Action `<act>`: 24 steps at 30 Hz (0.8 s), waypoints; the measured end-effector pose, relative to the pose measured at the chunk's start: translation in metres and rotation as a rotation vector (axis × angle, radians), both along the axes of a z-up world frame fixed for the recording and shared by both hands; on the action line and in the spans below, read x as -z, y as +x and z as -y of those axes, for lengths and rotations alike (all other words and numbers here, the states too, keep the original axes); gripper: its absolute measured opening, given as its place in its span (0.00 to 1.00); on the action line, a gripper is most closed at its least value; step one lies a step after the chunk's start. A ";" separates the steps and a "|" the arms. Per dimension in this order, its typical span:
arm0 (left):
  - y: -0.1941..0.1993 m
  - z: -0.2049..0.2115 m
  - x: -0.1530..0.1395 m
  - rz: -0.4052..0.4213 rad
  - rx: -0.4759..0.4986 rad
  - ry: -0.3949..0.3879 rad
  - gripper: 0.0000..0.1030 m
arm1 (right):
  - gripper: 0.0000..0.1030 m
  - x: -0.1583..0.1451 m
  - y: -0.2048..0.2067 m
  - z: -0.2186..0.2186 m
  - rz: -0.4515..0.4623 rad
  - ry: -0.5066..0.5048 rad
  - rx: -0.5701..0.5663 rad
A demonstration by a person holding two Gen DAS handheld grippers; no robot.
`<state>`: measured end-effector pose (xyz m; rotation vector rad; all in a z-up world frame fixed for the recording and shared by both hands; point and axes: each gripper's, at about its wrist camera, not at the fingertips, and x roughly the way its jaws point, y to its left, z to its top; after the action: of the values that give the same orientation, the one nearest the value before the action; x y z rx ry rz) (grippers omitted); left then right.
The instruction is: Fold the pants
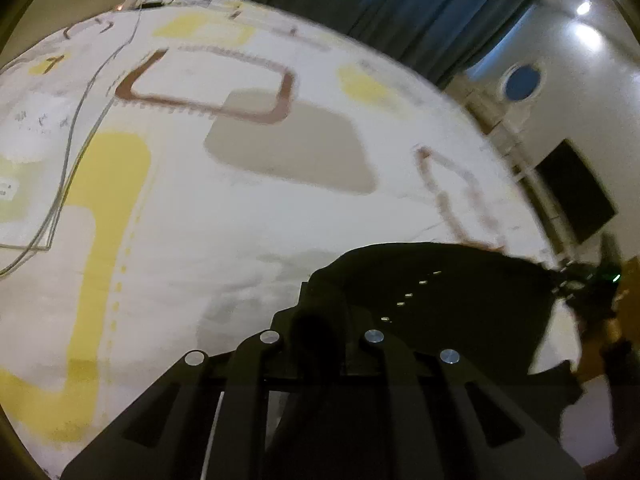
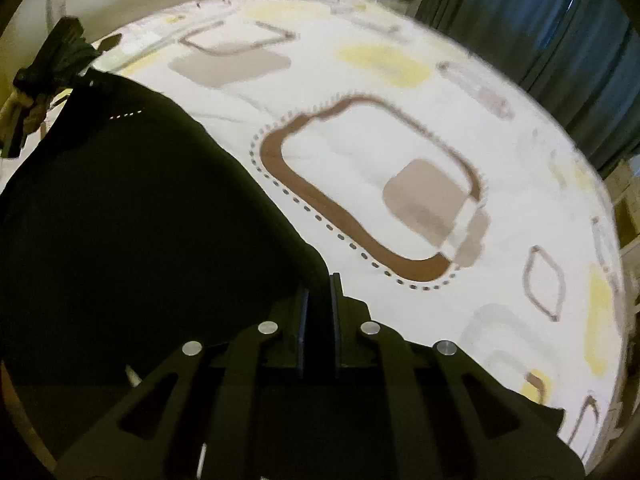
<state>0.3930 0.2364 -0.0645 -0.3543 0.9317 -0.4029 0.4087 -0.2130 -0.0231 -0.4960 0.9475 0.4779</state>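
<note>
Surface: a white bedsheet (image 2: 400, 128) printed with brown rounded-rectangle outlines, grey patches and yellow blotches, spread flat under both grippers.
Garment: dark, near-black fabric pants (image 2: 132, 208), lifted off the sheet and hanging as a broad panel between the two grippers; a short row of pale stitches shows near the upper edge.
Right gripper (image 2: 319, 312): jaws almost together with a fold of the pants pinched between the pads; the cloth runs away from it to the left and upward.
Left gripper (image 1: 320, 312): fingertips buried in dark cloth, so the gap cannot be read cleanly, but the jaws look drawn in on an edge of the pants (image 1: 432, 288), which spread to its right.
Other gripper seen: in the right wrist view the left tool sits at the far upper left, at the garment's far corner.
Long axis: the held edge runs gripper to gripper, roughly across the sheet; the rest of the garment drops below that line.
Key relation: both grippers sit at opposite ends of one edge, neither nearer the middle.
Likely step: carrying the held edge over to lay it down as a fold.
Risk: the loose lower panel may bunch as it lands.
</note>
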 end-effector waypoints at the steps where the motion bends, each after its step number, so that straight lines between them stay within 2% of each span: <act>1: -0.007 0.000 -0.008 0.021 0.007 -0.011 0.10 | 0.09 -0.006 -0.013 0.000 0.033 -0.004 -0.001; 7: -0.063 0.004 -0.036 0.093 0.069 -0.032 0.10 | 0.09 -0.029 -0.087 0.007 0.172 -0.008 0.025; 13: -0.124 -0.005 -0.049 0.131 0.070 -0.069 0.10 | 0.09 -0.033 -0.158 0.006 0.269 -0.022 0.057; 18: -0.162 -0.008 -0.041 0.118 0.088 -0.089 0.10 | 0.09 -0.032 -0.205 0.003 0.304 -0.007 0.078; 24: -0.202 0.001 -0.023 0.092 0.115 -0.066 0.10 | 0.09 -0.019 -0.247 0.000 0.305 -0.002 0.107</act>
<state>0.1908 0.2353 -0.0413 -0.3409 0.8526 -0.5519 0.1616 -0.2128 -0.0036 -0.5009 0.6767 0.2945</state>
